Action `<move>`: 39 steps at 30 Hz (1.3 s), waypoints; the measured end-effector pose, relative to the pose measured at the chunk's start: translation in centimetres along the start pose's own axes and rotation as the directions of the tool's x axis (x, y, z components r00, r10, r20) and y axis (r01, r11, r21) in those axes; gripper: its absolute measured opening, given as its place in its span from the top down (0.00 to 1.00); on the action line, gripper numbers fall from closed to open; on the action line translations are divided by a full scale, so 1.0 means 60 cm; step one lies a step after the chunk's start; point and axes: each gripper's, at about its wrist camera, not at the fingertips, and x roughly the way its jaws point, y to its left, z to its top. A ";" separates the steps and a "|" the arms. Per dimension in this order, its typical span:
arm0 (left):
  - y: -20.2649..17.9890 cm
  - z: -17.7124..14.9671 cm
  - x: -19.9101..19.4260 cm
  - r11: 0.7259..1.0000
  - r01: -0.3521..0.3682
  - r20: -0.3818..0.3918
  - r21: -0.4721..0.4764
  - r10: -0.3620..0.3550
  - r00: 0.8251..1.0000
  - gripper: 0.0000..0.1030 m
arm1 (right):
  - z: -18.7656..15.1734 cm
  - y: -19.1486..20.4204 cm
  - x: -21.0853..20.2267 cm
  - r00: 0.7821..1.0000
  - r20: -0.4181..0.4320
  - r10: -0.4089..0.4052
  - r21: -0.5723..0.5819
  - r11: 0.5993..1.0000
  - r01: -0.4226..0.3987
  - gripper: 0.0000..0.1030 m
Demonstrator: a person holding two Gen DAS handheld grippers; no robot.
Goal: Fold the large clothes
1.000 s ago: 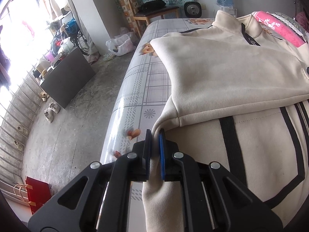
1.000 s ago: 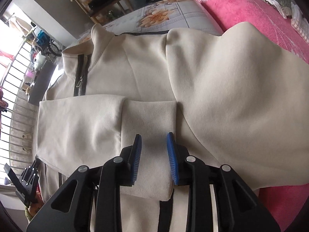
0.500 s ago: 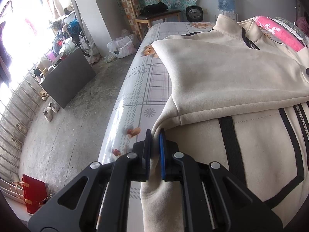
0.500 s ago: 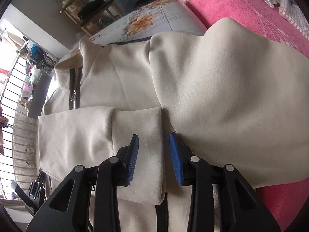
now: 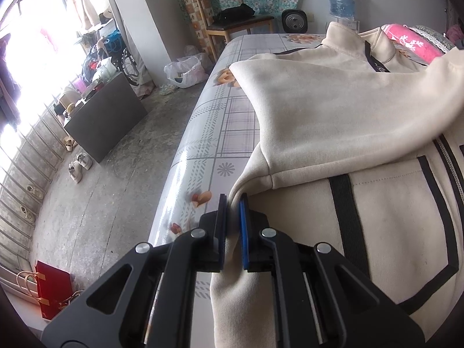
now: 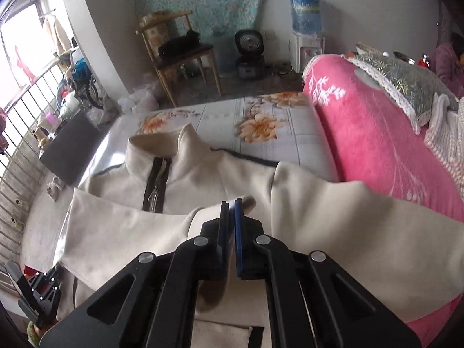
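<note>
A large cream zip jacket with black stripes (image 5: 333,110) lies spread on the bed, one sleeve folded across its chest. My left gripper (image 5: 232,200) is shut on the jacket's side edge near the bed's left side. In the right wrist view the jacket (image 6: 121,232) lies collar away from me. My right gripper (image 6: 231,204) is shut on the cuff end of the folded sleeve (image 6: 203,217) and holds it raised above the chest. The other sleeve (image 6: 348,217) drapes toward the pink blanket. The left gripper also shows at the lower left of the right wrist view (image 6: 32,293).
The bed sheet (image 5: 211,133) is grey plaid with flowers. A pink blanket (image 6: 377,145) and a pillow (image 6: 406,84) lie on the right. A wooden chair (image 6: 179,55), a rice cooker (image 6: 249,55) and a water dispenser (image 6: 304,32) stand beyond the bed. The floor drops off at left (image 5: 101,197).
My right gripper has closed on the folded sleeve's cuff and lifted it, tilting up so the room shows. My left gripper keeps its hold on the jacket edge, nearly unmoved.
</note>
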 end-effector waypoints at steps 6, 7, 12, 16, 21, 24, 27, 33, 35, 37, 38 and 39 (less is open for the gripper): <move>-0.002 0.001 0.000 1.000 0.003 0.000 0.005 -0.003 1.000 0.92 | -0.058 -0.065 0.094 0.984 -0.166 -0.063 0.065 0.995 0.075 0.97; -0.003 0.002 -0.001 1.000 0.007 -0.001 0.008 -0.007 1.000 0.92 | -0.067 -0.067 0.095 0.984 -0.172 -0.054 0.078 0.995 0.069 0.96; 0.012 0.001 -0.023 0.995 0.099 0.006 -0.019 -0.099 0.995 0.90 | -0.078 -0.028 0.050 0.989 -0.130 0.070 0.024 0.997 -0.067 0.90; 0.018 -0.003 -0.023 0.992 0.116 -0.009 -0.040 -0.117 0.993 0.90 | -0.114 0.028 0.057 0.979 -0.173 0.104 -0.110 0.986 -0.125 0.64; 0.034 -0.007 -0.035 0.983 0.159 -0.021 -0.094 -0.162 0.987 0.87 | -0.174 0.046 0.097 0.969 -0.244 -0.046 -0.197 0.980 -0.003 0.61; 0.057 -0.018 -0.072 0.963 0.232 0.001 -0.137 -0.234 0.972 0.77 | -0.189 0.039 0.040 0.974 -0.226 -0.015 -0.129 0.991 -0.015 0.59; 0.075 -0.050 -0.106 0.948 0.275 -0.004 -0.162 -0.279 0.960 0.67 | -0.226 0.029 -0.029 0.983 -0.183 -0.005 -0.108 0.994 -0.015 0.40; 0.082 -0.144 -0.132 0.926 0.316 -0.108 -0.208 -0.343 0.933 0.67 | -0.357 -0.009 -0.130 0.980 -0.182 -0.085 -0.071 0.995 0.073 0.38; 0.083 -0.175 -0.146 0.921 0.320 -0.112 -0.221 -0.350 0.930 0.67 | -0.398 -0.036 -0.161 0.977 -0.182 -0.109 -0.030 0.994 0.105 0.38; 0.081 -0.200 -0.158 0.921 0.320 -0.112 -0.222 -0.350 0.930 0.66 | -0.430 -0.059 -0.182 0.974 -0.181 -0.137 0.006 0.990 0.140 0.38; 0.081 -0.210 -0.161 0.921 0.320 -0.116 -0.221 -0.350 0.929 0.66 | -0.445 -0.070 -0.192 0.969 -0.184 -0.163 0.019 0.985 0.170 0.38; 0.080 -0.220 -0.165 0.923 0.317 -0.115 -0.219 -0.348 0.931 0.66 | -0.456 -0.079 -0.199 0.964 -0.188 -0.186 0.027 0.981 0.195 0.38</move>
